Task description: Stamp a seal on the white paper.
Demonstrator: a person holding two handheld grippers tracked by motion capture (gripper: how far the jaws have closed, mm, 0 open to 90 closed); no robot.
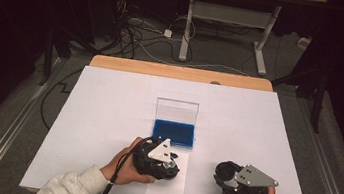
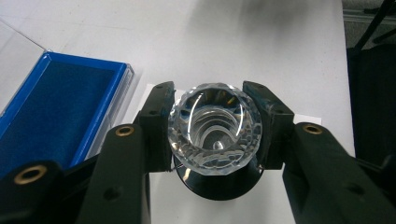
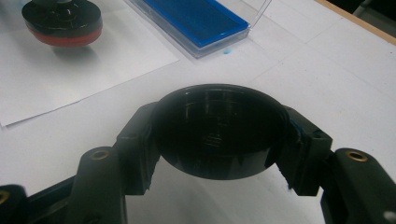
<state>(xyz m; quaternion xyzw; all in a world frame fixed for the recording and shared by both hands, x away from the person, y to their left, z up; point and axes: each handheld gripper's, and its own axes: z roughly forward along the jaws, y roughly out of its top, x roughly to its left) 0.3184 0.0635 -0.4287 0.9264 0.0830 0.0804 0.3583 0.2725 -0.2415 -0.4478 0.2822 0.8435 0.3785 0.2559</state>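
Note:
My left gripper (image 2: pixel 211 116) is shut on a clear faceted crystal piece (image 2: pixel 215 135) and holds it right over a round black base (image 2: pixel 219 189); I cannot tell whether the two touch. In the right gripper view that base (image 3: pixel 63 21) has a red rim and stands on a sheet of paper (image 3: pixel 70 79). My right gripper (image 3: pixel 222 140) is shut on a round black cap (image 3: pixel 219 121) just above the table. In the high view the left gripper (image 1: pixel 171 167) is at front centre and the right gripper (image 1: pixel 224 173) is to its right.
An open case (image 1: pixel 174 132) with a blue lining and an upright clear lid lies just beyond the left gripper, also seen as the blue case (image 2: pixel 56 107). A white board (image 1: pixel 108 109) covers the wooden table. Cables and desk legs (image 1: pixel 186 28) stand on the floor behind.

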